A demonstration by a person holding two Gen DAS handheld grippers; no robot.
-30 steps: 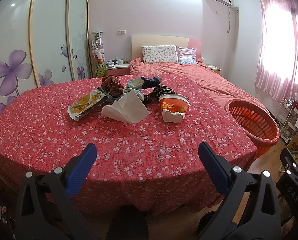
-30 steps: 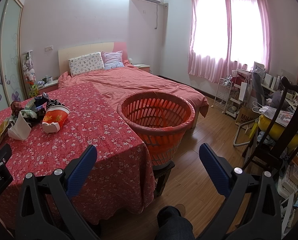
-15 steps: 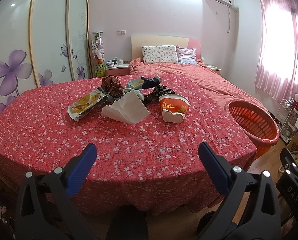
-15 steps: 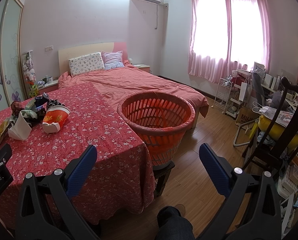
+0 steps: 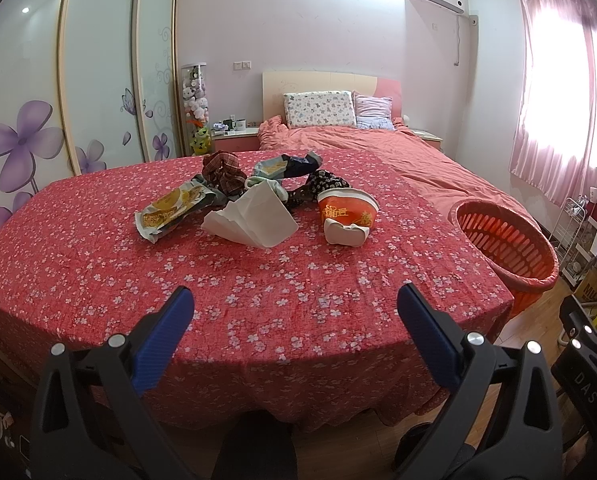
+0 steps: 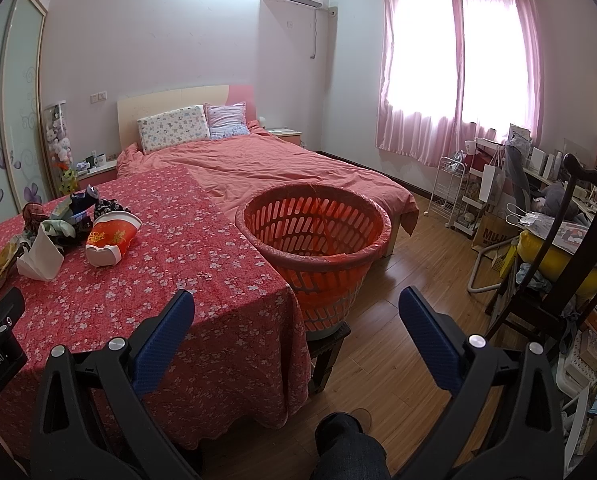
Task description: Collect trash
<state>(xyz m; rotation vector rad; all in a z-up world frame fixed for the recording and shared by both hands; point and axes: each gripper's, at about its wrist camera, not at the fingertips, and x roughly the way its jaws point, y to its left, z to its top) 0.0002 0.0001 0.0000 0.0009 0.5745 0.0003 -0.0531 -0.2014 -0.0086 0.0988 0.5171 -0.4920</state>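
A pile of trash lies on the table with the red flowered cloth (image 5: 98, 264): a yellow snack wrapper (image 5: 170, 210), a white crumpled paper (image 5: 254, 220), an orange instant-noodle cup (image 5: 348, 216) on its side, and dark wrappers (image 5: 294, 166) behind. The cup (image 6: 112, 238) and paper (image 6: 40, 258) also show in the right wrist view. An orange slotted basket (image 6: 314, 240) stands off the table's right corner; it also shows in the left wrist view (image 5: 506, 244). My left gripper (image 5: 294, 312) is open and empty over the table's near edge. My right gripper (image 6: 296, 316) is open and empty, facing the basket.
A bed with a pink cover (image 6: 282, 168) lies beyond the table. A wardrobe with flower doors (image 5: 30, 120) is on the left. A dark wooden chair (image 6: 558, 264), a white wire rack (image 6: 450, 188) and cluttered shelves stand on the right over wood floor (image 6: 410, 264).
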